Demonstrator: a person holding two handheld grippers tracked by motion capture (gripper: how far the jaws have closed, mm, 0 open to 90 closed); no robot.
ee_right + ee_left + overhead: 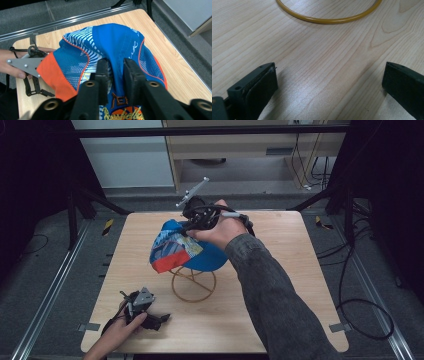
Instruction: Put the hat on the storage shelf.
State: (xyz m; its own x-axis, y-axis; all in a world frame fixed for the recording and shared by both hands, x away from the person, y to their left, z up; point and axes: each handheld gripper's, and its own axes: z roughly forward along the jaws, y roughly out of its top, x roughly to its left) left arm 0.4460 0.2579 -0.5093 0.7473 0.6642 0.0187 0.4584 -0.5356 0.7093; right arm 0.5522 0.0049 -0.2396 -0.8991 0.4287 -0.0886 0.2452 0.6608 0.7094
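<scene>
One cap (192,251), blue with a white-striped mesh panel and an orange brim, sits on top of one yellow wire stand (193,285) near the middle of the wooden tabletop (280,320). The stand's round base ring rests flat on the wood, just in front of the cap's brim as seen from the high view.

Two grippers are in use, one in each of the person's hands. The right gripper (192,222) reaches over the far side of the cap, its hand and grey sleeve (275,290) crossing the tabletop from the near right. In the right gripper view its two black jaws stand a little apart over the cap's blue crown (112,47), with a raised fold of fabric between them; whether the pads press on that fold cannot be told.

The left gripper (137,307) lies low at the near left of the tabletop, well apart from the cap. In the left gripper view its jaws are spread wide with bare wood between them, and the arc of the stand's base ring (329,20) lies beyond.
</scene>
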